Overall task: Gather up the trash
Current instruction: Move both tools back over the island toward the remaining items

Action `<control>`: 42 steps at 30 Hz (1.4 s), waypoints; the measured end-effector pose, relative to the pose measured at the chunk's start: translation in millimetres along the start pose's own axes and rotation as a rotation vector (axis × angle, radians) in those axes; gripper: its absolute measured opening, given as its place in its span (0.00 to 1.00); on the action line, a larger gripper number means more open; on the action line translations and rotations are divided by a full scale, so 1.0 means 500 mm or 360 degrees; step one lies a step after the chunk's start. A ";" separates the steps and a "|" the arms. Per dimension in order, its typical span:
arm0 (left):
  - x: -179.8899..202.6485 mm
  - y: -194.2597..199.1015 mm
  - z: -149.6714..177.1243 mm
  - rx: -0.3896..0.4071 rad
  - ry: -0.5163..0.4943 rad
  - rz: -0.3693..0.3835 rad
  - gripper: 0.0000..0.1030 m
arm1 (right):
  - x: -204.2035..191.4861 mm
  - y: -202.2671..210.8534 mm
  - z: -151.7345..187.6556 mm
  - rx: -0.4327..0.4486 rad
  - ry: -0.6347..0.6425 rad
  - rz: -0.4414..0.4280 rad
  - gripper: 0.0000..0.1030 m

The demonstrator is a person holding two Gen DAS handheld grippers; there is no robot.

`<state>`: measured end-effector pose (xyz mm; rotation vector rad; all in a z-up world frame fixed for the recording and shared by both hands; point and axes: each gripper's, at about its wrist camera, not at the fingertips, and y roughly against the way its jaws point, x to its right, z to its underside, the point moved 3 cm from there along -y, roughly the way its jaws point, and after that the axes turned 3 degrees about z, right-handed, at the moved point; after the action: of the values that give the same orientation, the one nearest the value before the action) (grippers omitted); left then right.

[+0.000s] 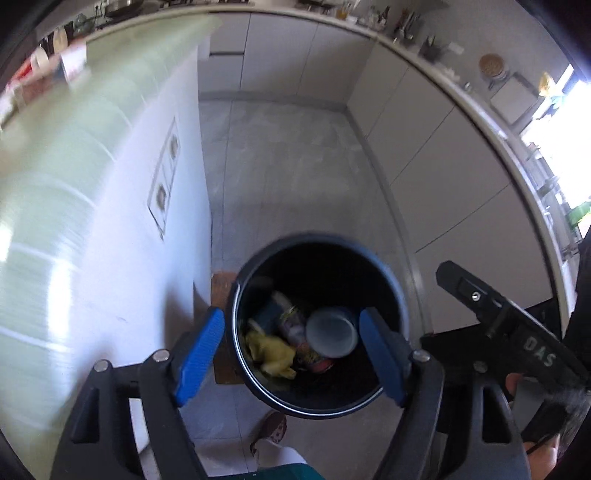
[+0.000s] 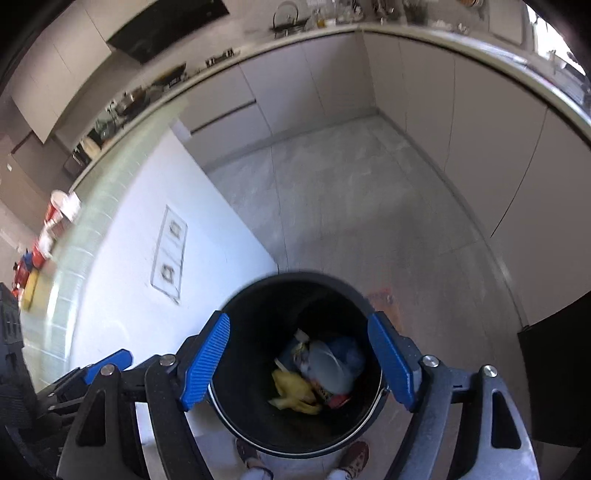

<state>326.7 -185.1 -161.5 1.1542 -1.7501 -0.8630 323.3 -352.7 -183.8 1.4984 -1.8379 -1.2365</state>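
Home kitchen: handleless cabinets (image 2: 424, 110) under a cluttered counter (image 2: 332, 33) ahead, hob (image 2: 166, 26) far left, tiled floor (image 2: 351, 206) below.

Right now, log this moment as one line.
left tool: open, empty | right tool: open, empty | both above bin | bin holds cup, yellow wrapper
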 end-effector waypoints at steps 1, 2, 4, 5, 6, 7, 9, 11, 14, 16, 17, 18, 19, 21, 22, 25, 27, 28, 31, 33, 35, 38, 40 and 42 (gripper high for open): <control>0.001 0.023 -0.006 0.0025 -0.0012 0.0011 0.75 | -0.009 0.018 -0.008 0.0022 0.0005 0.0004 0.77; 0.002 0.052 -0.012 0.0051 -0.0030 0.0018 0.75 | -0.022 0.035 -0.016 0.0046 0.0005 0.0006 0.77; -0.007 0.096 -0.024 0.0085 -0.0059 0.0032 0.75 | -0.051 0.070 -0.031 0.0095 0.0000 -0.0003 0.77; -0.017 0.125 -0.030 0.0107 -0.0069 0.0035 0.75 | -0.068 0.088 -0.036 0.0122 -0.0001 -0.0012 0.77; -0.028 0.147 -0.034 0.0122 -0.0071 0.0034 0.75 | -0.088 0.104 -0.038 0.0148 0.0004 -0.0014 0.77; -0.040 0.167 -0.038 0.0132 -0.0070 0.0038 0.75 | -0.102 0.116 -0.039 0.0164 0.0008 -0.0015 0.77; -0.079 0.209 -0.047 0.0160 -0.0062 0.0038 0.75 | -0.160 0.143 -0.042 0.0204 0.0029 -0.0036 0.77; -0.124 0.246 -0.048 0.0190 -0.0052 0.0027 0.75 | -0.215 0.156 -0.044 0.0222 0.0048 -0.0037 0.77; -0.196 0.282 -0.056 0.0235 -0.0046 -0.0025 0.75 | -0.305 0.173 -0.037 0.0243 0.0069 -0.0075 0.77; -0.263 0.301 -0.061 0.0249 -0.0033 -0.0060 0.75 | -0.379 0.182 -0.031 0.0274 0.0110 -0.0086 0.77; -0.301 0.314 -0.062 0.0258 -0.0024 -0.0073 0.75 | -0.408 0.181 -0.026 0.0280 0.0126 -0.0092 0.77; -0.330 0.321 -0.059 0.0267 -0.0018 -0.0088 0.75 | -0.448 0.181 -0.021 0.0284 0.0142 -0.0100 0.77; -0.347 0.330 -0.052 0.0274 -0.0016 -0.0096 0.75 | -0.470 0.179 -0.014 0.0284 0.0147 -0.0107 0.77; -0.393 0.341 -0.049 0.0277 -0.0005 -0.0109 0.75 | -0.528 0.174 0.001 0.0280 0.0156 -0.0134 0.77; -0.423 0.351 -0.047 0.0275 0.0003 -0.0114 0.75 | -0.567 0.171 0.010 0.0274 0.0162 -0.0148 0.77; -0.487 0.373 -0.048 0.0278 0.0015 -0.0155 0.75 | -0.645 0.163 0.029 0.0273 0.0189 -0.0176 0.77; -0.534 0.386 -0.049 0.0286 0.0046 -0.0173 0.75 | -0.685 0.152 0.037 0.0262 0.0211 -0.0195 0.77; -0.566 0.392 -0.048 0.0291 0.0077 -0.0196 0.75 | -0.707 0.146 0.040 0.0254 0.0228 -0.0204 0.77; -0.627 0.401 -0.052 0.0292 0.0159 -0.0238 0.75 | -0.765 0.131 0.043 0.0232 0.0278 -0.0231 0.77; -0.663 0.404 -0.055 0.0297 0.0211 -0.0265 0.75 | -0.800 0.121 0.039 0.0228 0.0325 -0.0239 0.77; -0.699 0.404 -0.064 0.0312 0.0271 -0.0301 0.75 | -0.824 0.108 0.029 0.0223 0.0365 -0.0251 0.77; -0.743 0.402 -0.079 0.0352 0.0340 -0.0370 0.75 | -0.856 0.085 0.007 0.0227 0.0417 -0.0290 0.77; -0.768 0.398 -0.095 0.0358 0.0366 -0.0422 0.75 | -0.875 0.066 -0.009 0.0224 0.0425 -0.0319 0.77; -0.797 0.392 -0.111 0.0350 0.0367 -0.0456 0.75 | -0.881 0.055 -0.020 0.0205 0.0415 -0.0358 0.77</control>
<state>394.3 248.9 -77.3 1.6125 -1.5394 -0.6802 448.7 56.8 -75.7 1.8820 -1.6381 -0.9757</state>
